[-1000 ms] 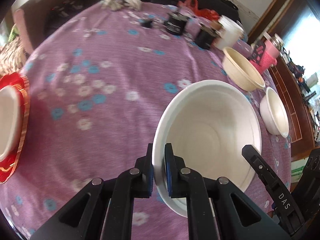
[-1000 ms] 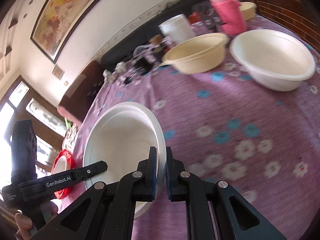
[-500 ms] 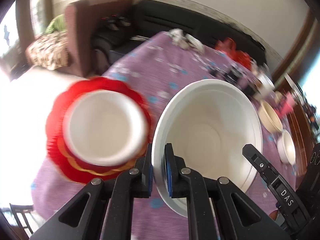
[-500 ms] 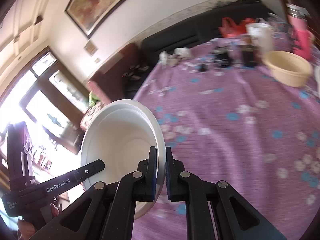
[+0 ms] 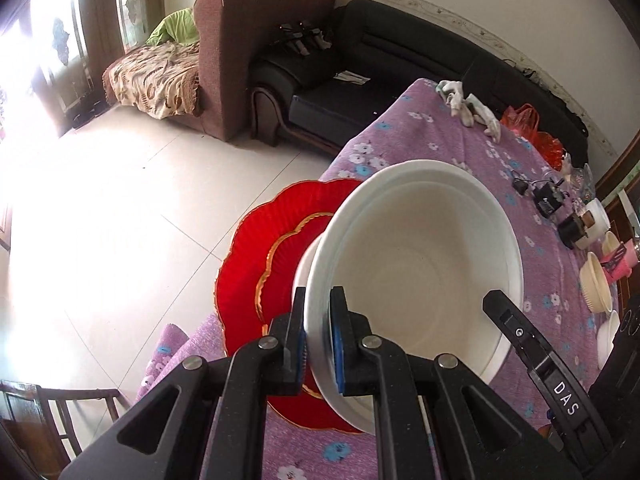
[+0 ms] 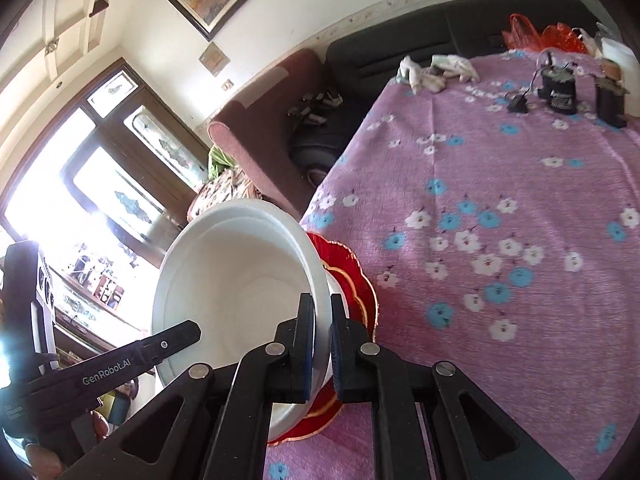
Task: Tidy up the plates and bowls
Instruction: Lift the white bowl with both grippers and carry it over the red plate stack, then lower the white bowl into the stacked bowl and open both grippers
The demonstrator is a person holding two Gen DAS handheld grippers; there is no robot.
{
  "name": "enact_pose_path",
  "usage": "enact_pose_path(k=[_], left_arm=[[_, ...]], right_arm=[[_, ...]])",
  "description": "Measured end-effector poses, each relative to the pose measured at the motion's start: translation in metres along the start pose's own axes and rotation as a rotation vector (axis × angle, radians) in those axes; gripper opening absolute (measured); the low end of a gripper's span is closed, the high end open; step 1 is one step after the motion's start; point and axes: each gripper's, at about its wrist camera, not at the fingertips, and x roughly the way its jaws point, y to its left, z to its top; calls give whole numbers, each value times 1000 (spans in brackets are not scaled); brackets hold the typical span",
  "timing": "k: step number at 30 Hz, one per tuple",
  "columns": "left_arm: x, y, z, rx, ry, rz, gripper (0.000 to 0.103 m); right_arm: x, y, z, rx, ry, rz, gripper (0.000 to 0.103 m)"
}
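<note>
A large white bowl [image 5: 420, 276] hangs in the air, gripped on opposite sides of its rim. My left gripper [image 5: 318, 344] is shut on its near rim; my right gripper [image 6: 320, 344] is shut on the other side of the white bowl [image 6: 240, 280]. Directly below it lie two stacked red plates [image 5: 256, 264] with gold edges at the table's corner, and a smaller white bowl [image 5: 306, 264] rests on them, mostly hidden by the held one. From the right wrist the red plates [image 6: 356, 280] peek out beneath the bowl. A beige bowl [image 5: 596, 284] and another white bowl [image 5: 608, 336] sit far right.
The table wears a purple flowered cloth [image 6: 500, 220]. Black devices [image 6: 560, 88], a white cloth [image 6: 436, 68] and a red bag [image 6: 540, 36] crowd its far end. The table edge drops to a tiled floor [image 5: 120, 220] beside the red plates. A sofa [image 5: 400, 60] and armchair [image 5: 248, 40] stand beyond.
Both grippers carried the large white bowl sideways across the table, from beside the beige and white bowls to above the red plates, now covering the small bowl there.
</note>
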Motion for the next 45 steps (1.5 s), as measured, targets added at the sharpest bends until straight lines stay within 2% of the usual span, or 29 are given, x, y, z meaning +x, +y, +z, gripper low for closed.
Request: enact_pose_path(k=[8,11,13,16,22,27,34,39,45], left_arm=[[15,10,0,-7,22,12,11],[14,12,-1,8,3,50,26],[11,13,-1,14,-20,97,48],[5,15,-2,37,-60,141,59],[0,10,-5,79,-95,209,65],[-1,13,-6,89,-96,208,73],[-4,12,-7,107,-95,212,75],[-2,0,-12,160,-103,283,75],[-9,6,-6,133,-112,295,78]], right_arm=[[24,-3,-4,7,37,-12,9],[24,1,-7,-12,31,-26,9],[25,0,-7,-12,27,-31,9],[27,-5,-6,-1,33,-28,10],[30,-6,-7,1,41,-17,10],[25,-5,-7,-7,23,-11,10],[25,-10,-9,23,35,20,10],[27,-16,-9,61,41,31,9],[25,-17,-7,64,28,43,9]])
